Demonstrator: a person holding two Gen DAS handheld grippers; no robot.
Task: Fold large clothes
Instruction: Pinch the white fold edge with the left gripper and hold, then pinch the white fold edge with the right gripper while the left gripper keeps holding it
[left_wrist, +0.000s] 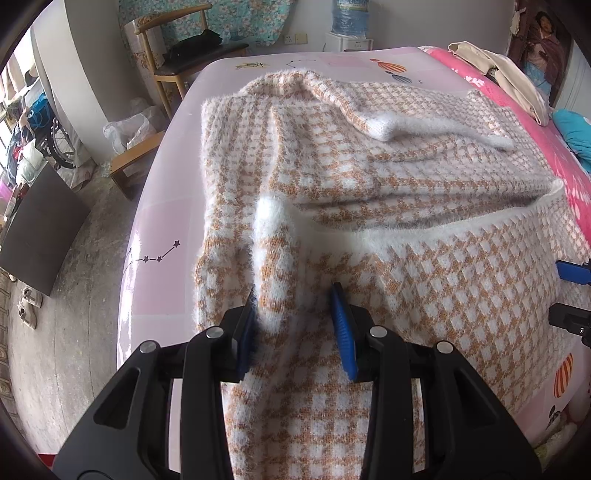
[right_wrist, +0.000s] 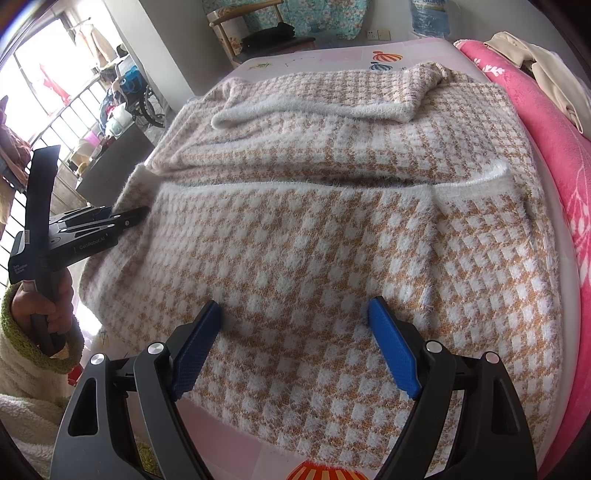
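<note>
- On the pink bedsheet (left_wrist: 162, 236), printed with star lines and striped balloons, a fuzzy orange-and-white checked sweater (left_wrist: 369, 177) lies spread across most of the bed; its near part is folded over, with a white furry edge running across the middle.
- One sleeve (right_wrist: 317, 103), with a white cuff, is laid across the far part of the sweater.
- The left gripper (left_wrist: 295, 306) sits at the sweater's near left side, a raised ridge of the knit pinched between its blue pads, which press into the fabric from both sides.
- The right gripper (right_wrist: 295, 314) rests its fingertips on the near part of the sweater, jaws spread wide; the fabric between them lies flat and ungripped.
- In the right wrist view a hand (right_wrist: 44, 302) in a cream fleece sleeve with a green cuff holds the left gripper's handle at the left.
- A pink blanket (right_wrist: 554, 155) lies along the right edge of the bed, with a beige garment (left_wrist: 506, 74) on it far right.
- A wooden chair (left_wrist: 177, 55) stands beyond the bed's far left corner.
</note>
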